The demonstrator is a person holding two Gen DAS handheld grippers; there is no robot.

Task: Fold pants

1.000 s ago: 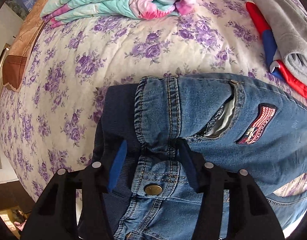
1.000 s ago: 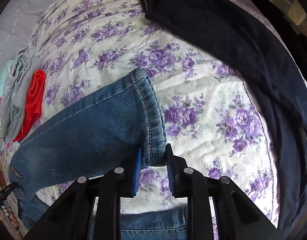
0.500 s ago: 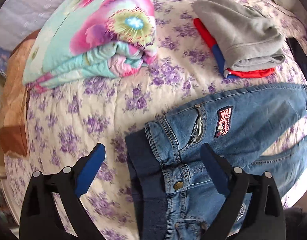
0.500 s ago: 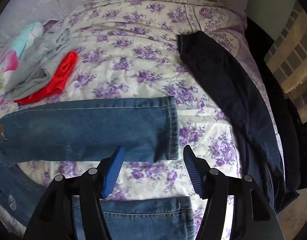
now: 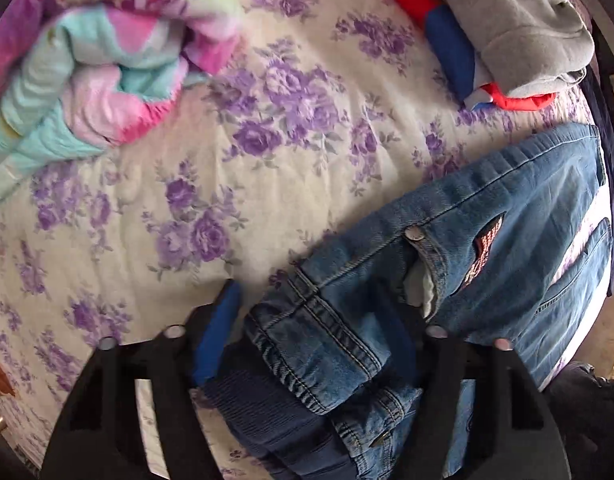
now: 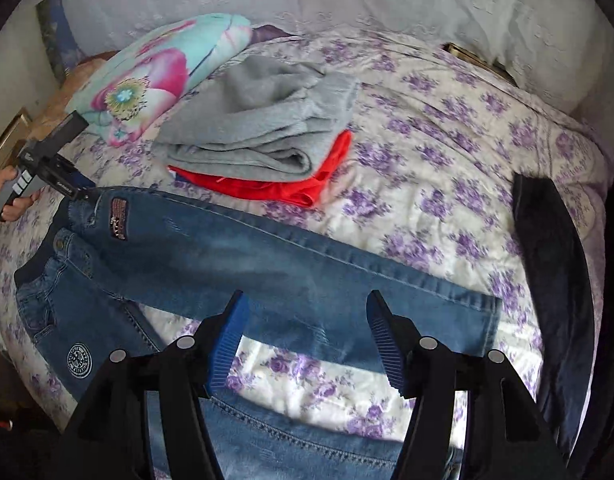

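Blue denim pants [image 6: 243,264] lie spread on the floral bed, legs apart, waist at the left. In the left wrist view my left gripper [image 5: 311,332] is open, its jaws either side of the bunched denim waistband [image 5: 323,340] and dark ribbed band [image 5: 267,412]; its right finger is partly hidden by the fabric. A striped patch [image 5: 483,256] marks the hip. My right gripper [image 6: 307,340] is open and empty, above the far leg near its hem [image 6: 491,320]. The left gripper also shows in the right wrist view [image 6: 73,190] at the waist.
A folded grey garment [image 6: 267,120] lies on red clothing [image 6: 291,188] behind the pants. A colourful floral quilt [image 5: 87,80] lies at the far left. A dark navy garment [image 6: 555,264] lies along the bed's right side. The bed's edge is near the waist.
The left gripper, which let go of the waistband a second ago and drew back, has come down around the waistband again. The right gripper released the leg hem, opened and pulled back.
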